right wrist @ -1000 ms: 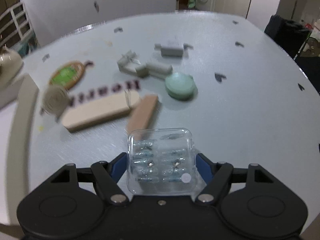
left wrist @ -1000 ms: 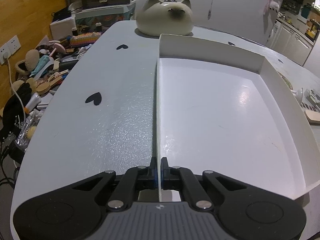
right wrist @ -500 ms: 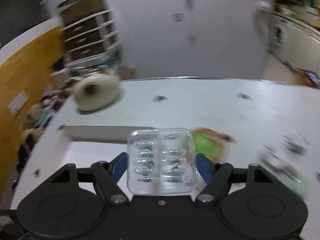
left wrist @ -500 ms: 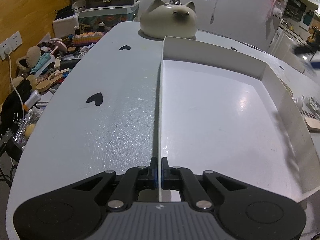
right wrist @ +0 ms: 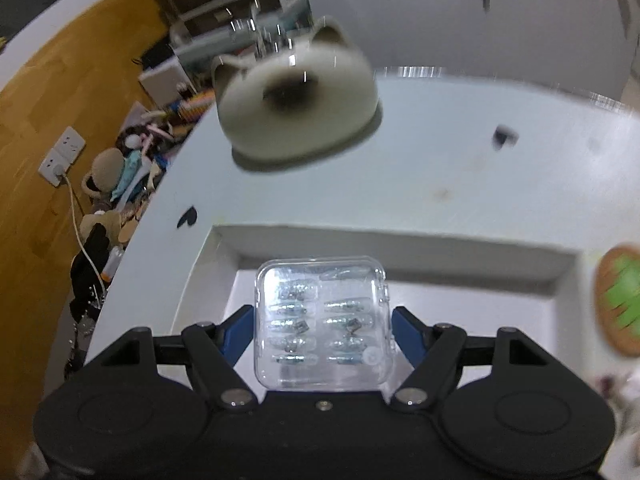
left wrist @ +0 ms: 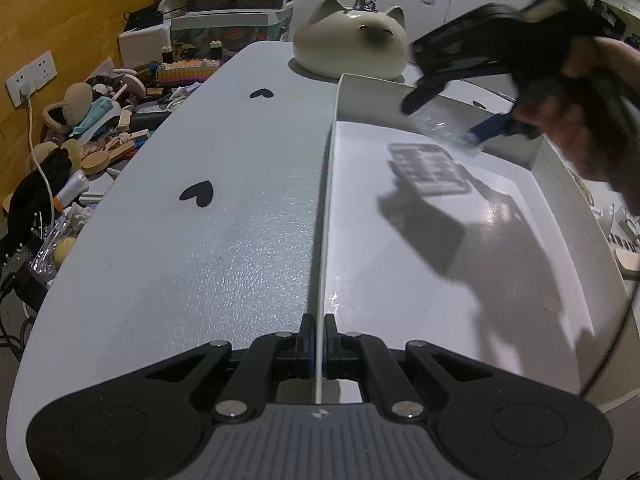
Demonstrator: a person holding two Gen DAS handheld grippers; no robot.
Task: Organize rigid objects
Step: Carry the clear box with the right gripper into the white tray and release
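Observation:
My left gripper (left wrist: 318, 340) is shut on the near left wall of a shallow white tray (left wrist: 400, 248) on the pale table. My right gripper (right wrist: 322, 322) is shut on a clear plastic case (right wrist: 323, 322) with small parts in rows. It holds the case in the air above the tray's far end (right wrist: 400, 246). In the left wrist view the right gripper (left wrist: 448, 116) and the case (left wrist: 440, 122) hover over the tray's far right part and cast a shadow on its floor.
A cream cat-shaped pot (left wrist: 352, 46) stands on the table just beyond the tray; it also shows in the right wrist view (right wrist: 296, 92). A green and brown oval item (right wrist: 620, 300) lies right of the tray. Clutter (left wrist: 80, 140) sits off the table's left edge.
My right gripper has carried the clear case from the table's right side, over to above the tray's far end, and it now shows in the left wrist view. The left gripper stays clamped on the tray wall.

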